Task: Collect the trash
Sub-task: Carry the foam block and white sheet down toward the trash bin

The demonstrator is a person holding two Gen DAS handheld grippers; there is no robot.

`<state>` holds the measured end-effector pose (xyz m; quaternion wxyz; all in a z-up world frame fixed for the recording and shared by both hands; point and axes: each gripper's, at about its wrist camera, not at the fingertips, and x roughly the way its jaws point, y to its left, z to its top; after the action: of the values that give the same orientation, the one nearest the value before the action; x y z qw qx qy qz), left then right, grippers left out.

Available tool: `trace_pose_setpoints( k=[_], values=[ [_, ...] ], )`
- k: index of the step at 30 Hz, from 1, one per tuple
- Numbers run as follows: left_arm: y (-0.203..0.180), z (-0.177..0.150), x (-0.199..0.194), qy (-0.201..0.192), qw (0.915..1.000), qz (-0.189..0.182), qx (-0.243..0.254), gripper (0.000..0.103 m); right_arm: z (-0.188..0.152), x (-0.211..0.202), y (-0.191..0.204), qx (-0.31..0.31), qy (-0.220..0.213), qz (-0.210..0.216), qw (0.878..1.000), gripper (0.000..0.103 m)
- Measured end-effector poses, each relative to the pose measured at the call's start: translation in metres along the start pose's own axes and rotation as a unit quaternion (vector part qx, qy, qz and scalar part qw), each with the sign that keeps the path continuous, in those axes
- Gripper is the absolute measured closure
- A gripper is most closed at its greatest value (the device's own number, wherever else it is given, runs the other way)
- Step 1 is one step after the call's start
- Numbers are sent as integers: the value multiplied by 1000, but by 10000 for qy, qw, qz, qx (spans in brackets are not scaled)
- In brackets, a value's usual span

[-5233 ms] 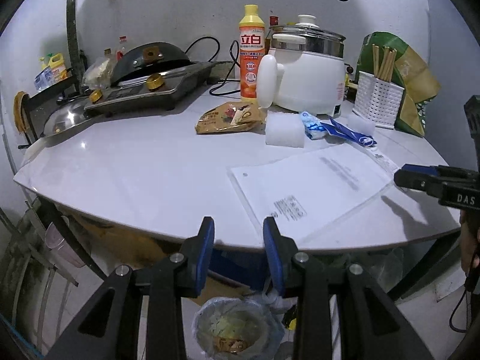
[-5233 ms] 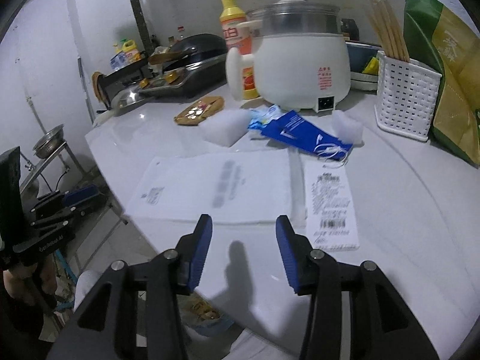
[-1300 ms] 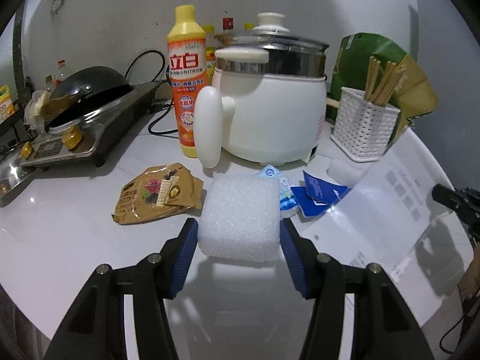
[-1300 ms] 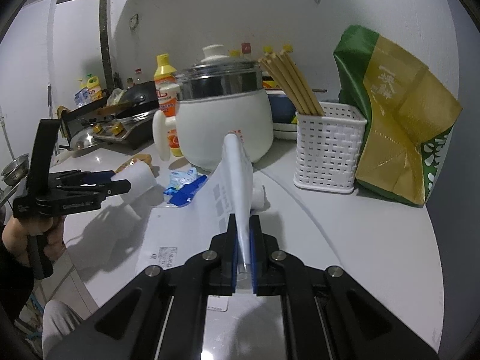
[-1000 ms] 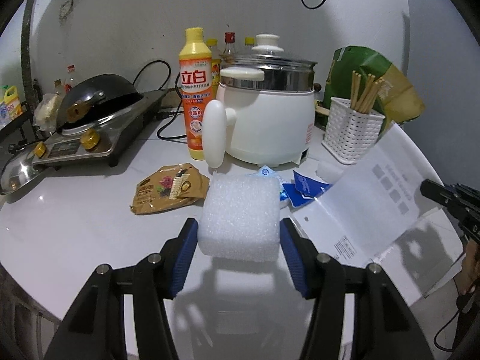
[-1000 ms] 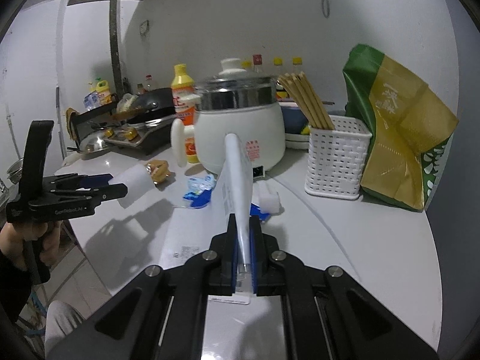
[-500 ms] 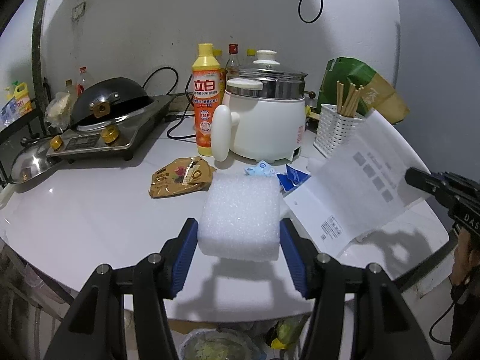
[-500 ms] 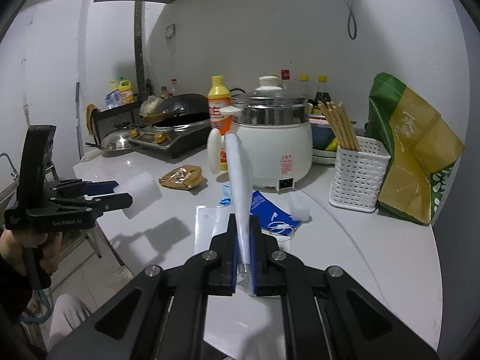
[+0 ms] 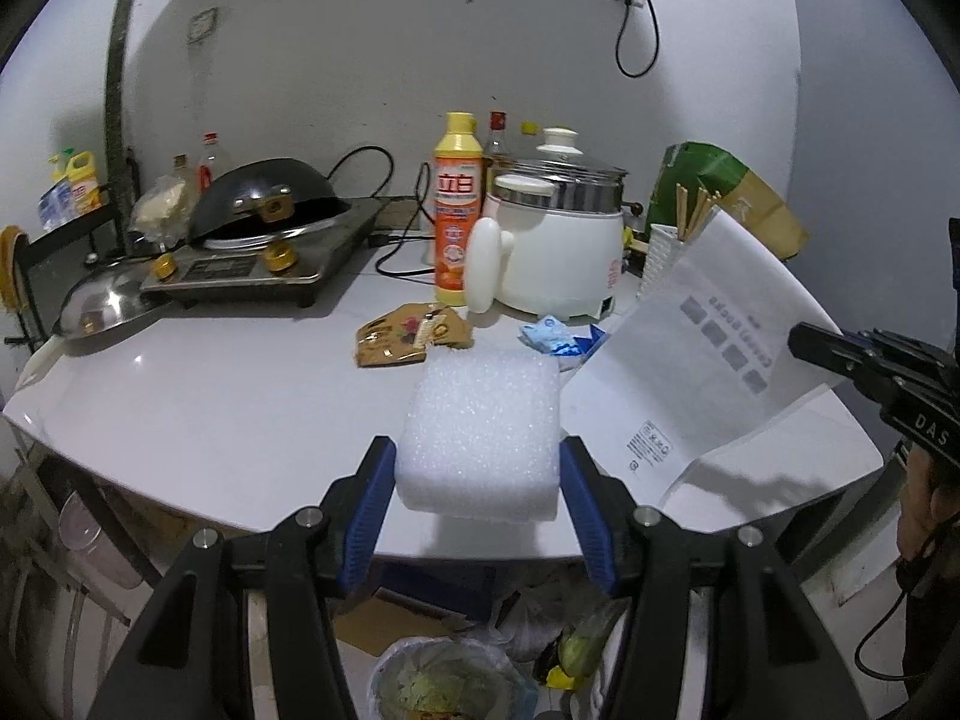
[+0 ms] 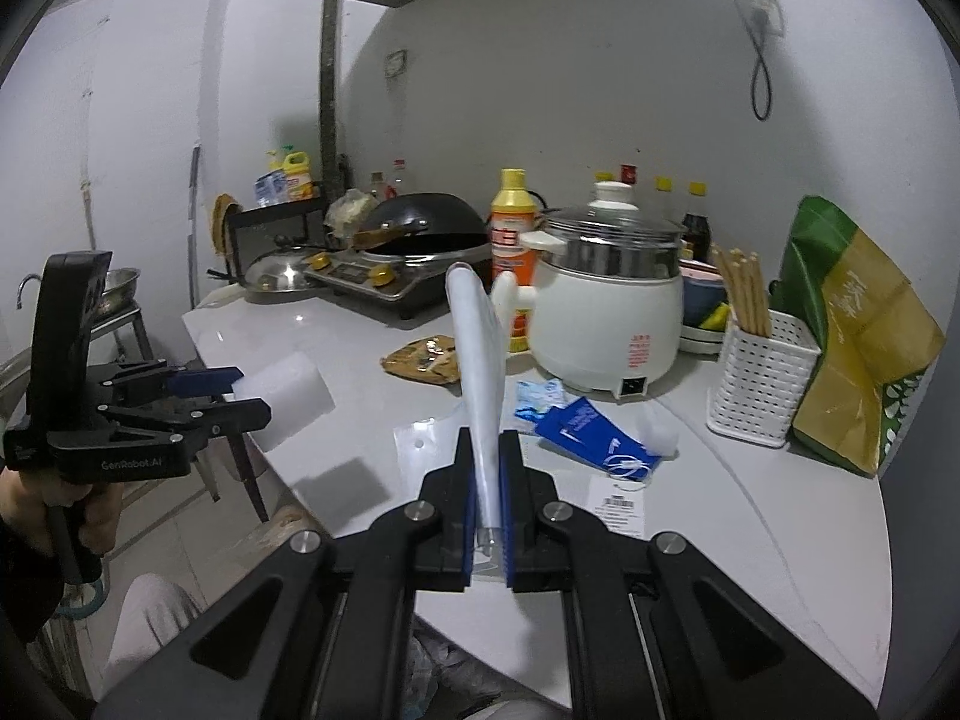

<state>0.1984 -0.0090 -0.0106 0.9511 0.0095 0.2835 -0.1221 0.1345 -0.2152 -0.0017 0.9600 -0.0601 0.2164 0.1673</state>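
Note:
My left gripper (image 9: pixel 477 495) is shut on a white foam block (image 9: pixel 483 429), held in the air above the white table's (image 9: pixel 210 396) front edge; the block (image 10: pixel 288 396) also shows in the right wrist view at the left. My right gripper (image 10: pixel 487 501) is shut on a white plastic mailer bag (image 10: pixel 477 360) seen edge-on; the bag (image 9: pixel 708 354) hangs spread out at the right of the left wrist view. On the table lie a brown snack wrapper (image 9: pixel 411 339), a light blue packet (image 10: pixel 540 399), a blue wrapper (image 10: pixel 591 432), a small foam piece (image 10: pixel 660 435) and a paper receipt (image 10: pixel 621 507).
A trash bin (image 9: pixel 444 681) lined with a bag stands on the floor below the table edge. At the back are a white electric pot (image 9: pixel 558 252), a detergent bottle (image 9: pixel 459 216), a stove with a wok (image 9: pixel 258 234), a chopstick basket (image 10: pixel 762 378) and a green and gold bag (image 10: pixel 858 348).
Both grippers have pulled back from the table with their loads, so the table looks farther away. The trash bin has come into the bottom of the left wrist view.

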Motion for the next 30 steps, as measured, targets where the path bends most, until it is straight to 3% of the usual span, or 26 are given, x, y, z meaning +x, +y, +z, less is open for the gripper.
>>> trace_pose_setpoints(
  k=[15,30],
  values=[
    [44,-42,-46,-131,9988,170,-448,47,-1,-4,69,-535,163,286,9980,97],
    [70,-95,-56,34,9973,180,-715,47,-29,11,118,-824,603,492,9936,97]
  ],
)
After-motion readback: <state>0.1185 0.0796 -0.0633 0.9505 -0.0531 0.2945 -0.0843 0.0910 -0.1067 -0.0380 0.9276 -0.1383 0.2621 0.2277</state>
